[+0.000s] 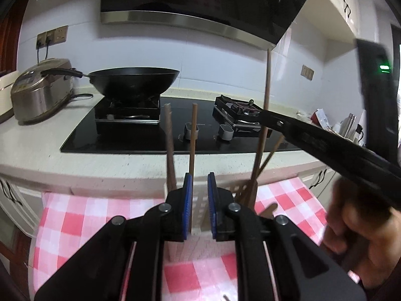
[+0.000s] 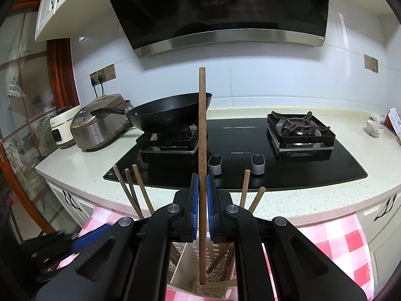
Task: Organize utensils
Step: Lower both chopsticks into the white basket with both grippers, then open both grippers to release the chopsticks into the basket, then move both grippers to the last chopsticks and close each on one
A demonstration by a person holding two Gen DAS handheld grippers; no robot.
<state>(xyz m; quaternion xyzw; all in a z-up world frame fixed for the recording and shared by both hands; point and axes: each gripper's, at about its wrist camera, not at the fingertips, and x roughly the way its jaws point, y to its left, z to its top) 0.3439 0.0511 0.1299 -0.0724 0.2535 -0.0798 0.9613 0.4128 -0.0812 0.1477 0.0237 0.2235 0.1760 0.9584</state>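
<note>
1. Right now the right claw point(image 2: 202, 195) is clamping a long brown wooden chopstick point(image 2: 202, 125), holding it upright with its lower tip hanging inside the cream perforated plastic utensil holder point(image 2: 185, 258).
2. Several more brown wooden sticks point(image 2: 136, 190) are leaning in that holder, which is standing on the pink-and-white checked cloth point(image 2: 338, 245).
3. The left claw point(image 1: 200, 195) is gripping nothing, its blue pads point(image 1: 188, 190) standing slightly apart, with one thin brown stick point(image 1: 193, 135) rising just behind the gap.
4. Beyond, a black wok point(image 1: 135, 80) is sitting on the counter's point(image 1: 45, 148) stove.
</note>
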